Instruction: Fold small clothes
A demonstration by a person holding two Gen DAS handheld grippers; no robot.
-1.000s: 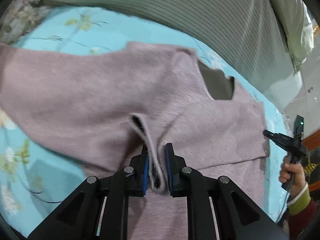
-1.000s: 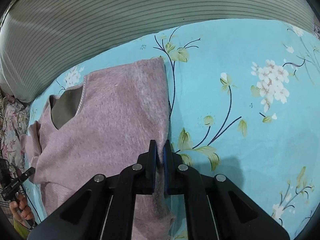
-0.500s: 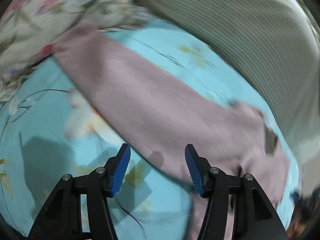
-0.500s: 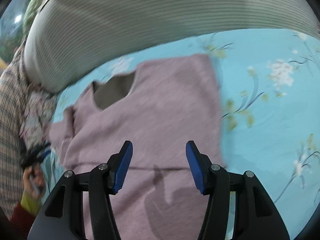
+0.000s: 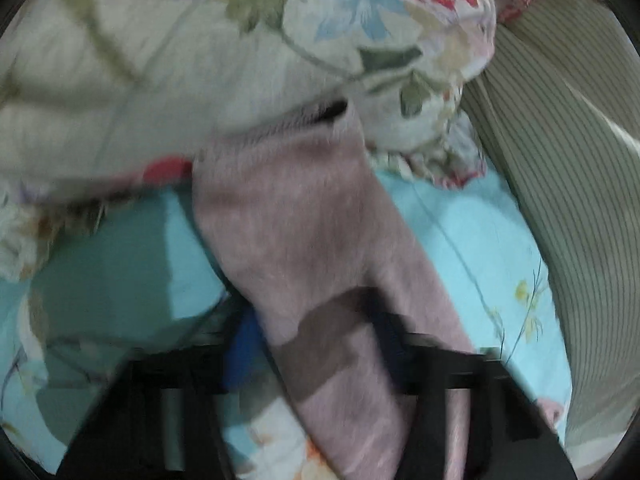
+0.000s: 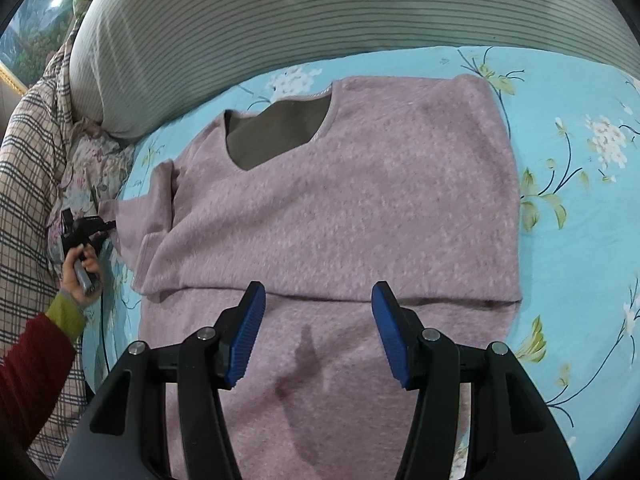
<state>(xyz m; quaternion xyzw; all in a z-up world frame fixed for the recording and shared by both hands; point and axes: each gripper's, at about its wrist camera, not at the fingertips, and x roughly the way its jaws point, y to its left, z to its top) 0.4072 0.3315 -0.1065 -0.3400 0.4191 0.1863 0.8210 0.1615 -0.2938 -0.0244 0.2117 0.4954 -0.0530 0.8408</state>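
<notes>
**Left wrist view.** The picture is heavily smeared. A pink sleeve is seen running from the left tongs up and away, and its open cuff rests against a flowered quilt. The blue bedsheet is seen on both sides of it. The jaws have just been closing, with the sleeve between the blue pads. Through the blur a grasp on the sleeve is judged likely, but pad contact cannot be made out here.

**Right wrist view.** The pink sweater is laid flat on the bed, with the neckline towards the striped bolster. Its right edge is straight, and a fold line crosses just ahead of the right tongs. These are held released above the lower body of the sweater. Their jaws have just been opening and nothing is caught between them. At the far left the other tongs are carried by a hand, and their tips are seen drawn together at the sleeve's outer end.

The coming move is judged to turn on that sleeve. Its long axis points sideways, away from the body and towards the quilt. It must be brought back across the chest, so it lies nearer the left hand and well apart from the right.
</notes>
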